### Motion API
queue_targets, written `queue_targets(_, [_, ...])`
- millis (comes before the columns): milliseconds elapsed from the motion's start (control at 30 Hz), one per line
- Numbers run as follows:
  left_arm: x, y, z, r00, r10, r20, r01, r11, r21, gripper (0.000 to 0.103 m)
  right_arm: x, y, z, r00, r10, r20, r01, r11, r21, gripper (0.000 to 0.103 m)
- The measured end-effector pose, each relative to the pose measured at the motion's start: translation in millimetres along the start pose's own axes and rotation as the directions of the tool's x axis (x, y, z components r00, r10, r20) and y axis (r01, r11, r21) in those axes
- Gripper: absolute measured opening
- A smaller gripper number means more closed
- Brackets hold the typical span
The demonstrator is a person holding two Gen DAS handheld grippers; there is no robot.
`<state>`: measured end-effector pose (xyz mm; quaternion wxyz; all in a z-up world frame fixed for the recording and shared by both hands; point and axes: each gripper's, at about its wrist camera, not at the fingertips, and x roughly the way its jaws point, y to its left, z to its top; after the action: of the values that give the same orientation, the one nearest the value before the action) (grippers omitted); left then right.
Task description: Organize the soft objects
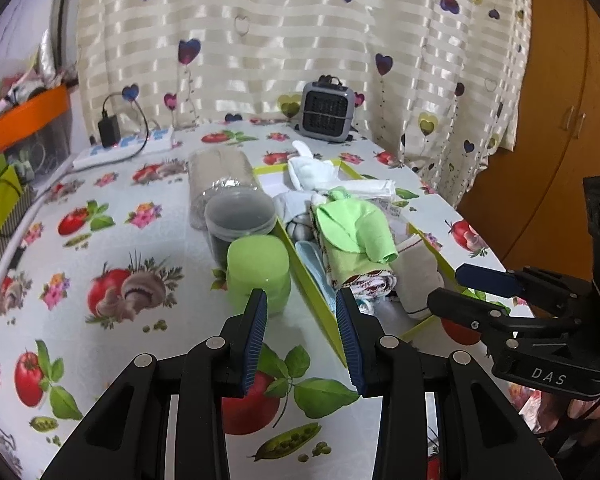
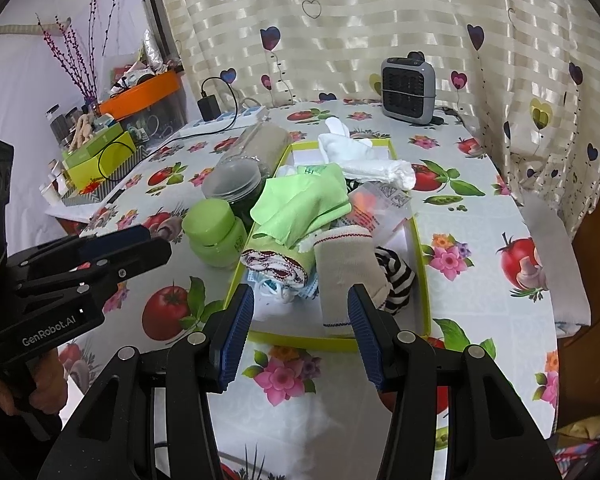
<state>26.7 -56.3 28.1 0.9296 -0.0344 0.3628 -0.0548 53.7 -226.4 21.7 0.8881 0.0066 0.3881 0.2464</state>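
A shallow green-rimmed box (image 2: 422, 256) on the table holds a pile of soft things: a light green cloth (image 2: 300, 204), a beige sock (image 2: 342, 276), a striped black-and-white sock (image 2: 398, 276), white socks (image 2: 364, 160) and a patterned cloth roll (image 2: 276, 264). The same box (image 1: 300, 264) and green cloth (image 1: 356, 228) show in the left wrist view. My left gripper (image 1: 302, 334) is open and empty, just short of the box's near corner. My right gripper (image 2: 300, 332) is open and empty at the box's near edge, in front of the beige sock.
A green-lidded jar (image 1: 258, 270), a clear jar with a grey lid (image 1: 240, 216) and a lying plastic jar (image 1: 220, 176) stand left of the box. A small grey heater (image 1: 326, 110) is at the back. A power strip with charger (image 1: 124, 146) and cluttered boxes (image 2: 100, 160) lie far left.
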Motion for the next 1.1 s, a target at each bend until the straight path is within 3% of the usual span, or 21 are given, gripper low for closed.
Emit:
queue_targets(267, [-2, 4, -2, 1.0, 0.001, 0.013, -0.001, 1.0, -0.02, 0.035, 3, 1, 2, 1.0, -0.01, -0.016, 0.01, 1.0, -0.009, 0.05])
queue_targets(533, [-4, -8, -4, 1.0, -0.02, 0.016, 0.02, 0.999, 0.028, 0.035, 4, 0, 1, 1.0, -0.01, -0.017, 0.01, 1.0, -0.005, 0.05])
queue_targets(1100, [-6, -11, -5, 0.999, -0.025, 0.037, 0.024, 0.999, 0.038, 0.035, 5, -2, -4, 0.999, -0.01, -0.031, 0.01, 1.0, -0.009, 0.05])
